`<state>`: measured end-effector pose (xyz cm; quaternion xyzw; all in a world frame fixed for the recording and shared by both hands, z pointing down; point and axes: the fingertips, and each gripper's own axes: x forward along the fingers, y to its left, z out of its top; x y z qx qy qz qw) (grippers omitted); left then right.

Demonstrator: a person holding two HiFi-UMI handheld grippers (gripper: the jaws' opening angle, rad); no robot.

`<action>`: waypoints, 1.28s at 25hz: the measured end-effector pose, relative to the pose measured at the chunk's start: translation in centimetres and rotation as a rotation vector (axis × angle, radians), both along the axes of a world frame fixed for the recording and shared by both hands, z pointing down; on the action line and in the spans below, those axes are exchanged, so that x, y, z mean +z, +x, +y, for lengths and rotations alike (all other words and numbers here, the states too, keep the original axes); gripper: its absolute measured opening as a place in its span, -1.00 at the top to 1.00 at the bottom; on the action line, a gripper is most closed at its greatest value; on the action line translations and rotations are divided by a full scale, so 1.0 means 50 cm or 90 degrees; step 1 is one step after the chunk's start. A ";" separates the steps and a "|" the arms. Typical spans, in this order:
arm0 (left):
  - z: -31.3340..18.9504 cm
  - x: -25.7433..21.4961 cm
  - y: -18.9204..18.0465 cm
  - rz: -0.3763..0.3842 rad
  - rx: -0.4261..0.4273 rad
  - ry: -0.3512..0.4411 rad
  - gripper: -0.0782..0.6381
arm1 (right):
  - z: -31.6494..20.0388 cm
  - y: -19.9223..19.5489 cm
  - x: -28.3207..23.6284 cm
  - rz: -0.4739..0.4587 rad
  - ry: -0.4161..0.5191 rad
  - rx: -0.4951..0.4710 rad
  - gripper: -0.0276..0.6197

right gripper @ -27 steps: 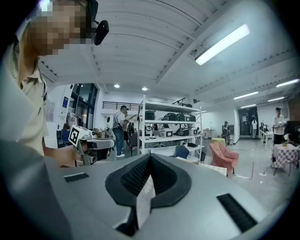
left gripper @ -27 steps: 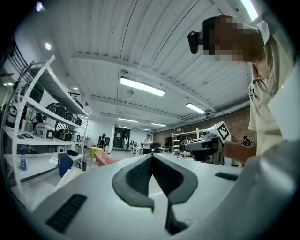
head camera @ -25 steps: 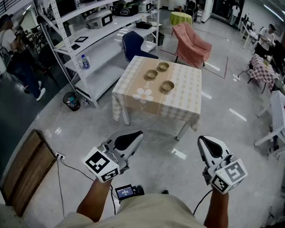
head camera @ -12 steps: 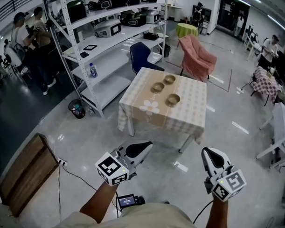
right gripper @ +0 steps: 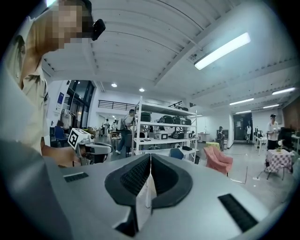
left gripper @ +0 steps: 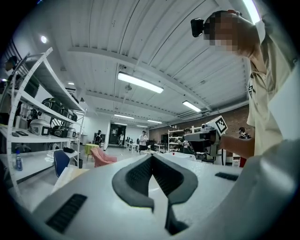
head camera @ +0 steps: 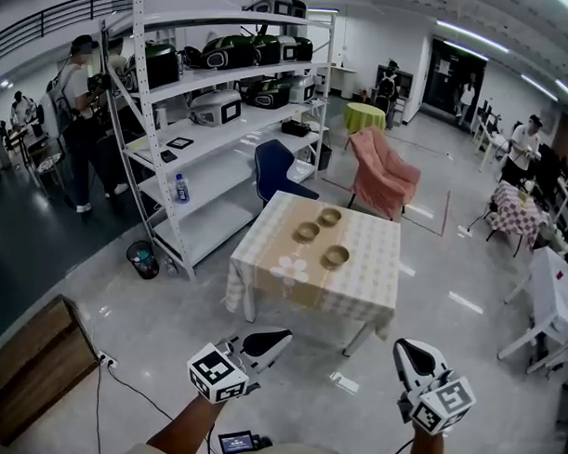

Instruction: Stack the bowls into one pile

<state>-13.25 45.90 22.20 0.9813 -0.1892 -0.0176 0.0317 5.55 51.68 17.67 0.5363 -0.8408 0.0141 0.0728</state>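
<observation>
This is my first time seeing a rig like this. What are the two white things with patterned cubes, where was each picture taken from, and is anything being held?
There is no robot. A person holds a two-jaw gripper in each hand: the left gripper and the right gripper. The cubes are part of them. The head view comes from a camera on the person's head. Each gripper view looks along that gripper's jaws. Both pairs of jaws are together, holding nothing. Ahead stands a table with a far bowl, a left bowl and a near bowl, all apart and not yet stacked.

Left gripper (head camera: 286,336), right gripper (head camera: 402,346) — both held level, pointing ahead; fingers (left gripper: 133,180) closed, empty.
</observation>
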 end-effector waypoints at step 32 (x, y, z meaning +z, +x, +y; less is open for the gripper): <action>-0.345 0.036 0.205 -0.009 -0.064 -0.029 0.77 | -0.401 0.187 0.100 -0.012 -0.026 -0.044 0.91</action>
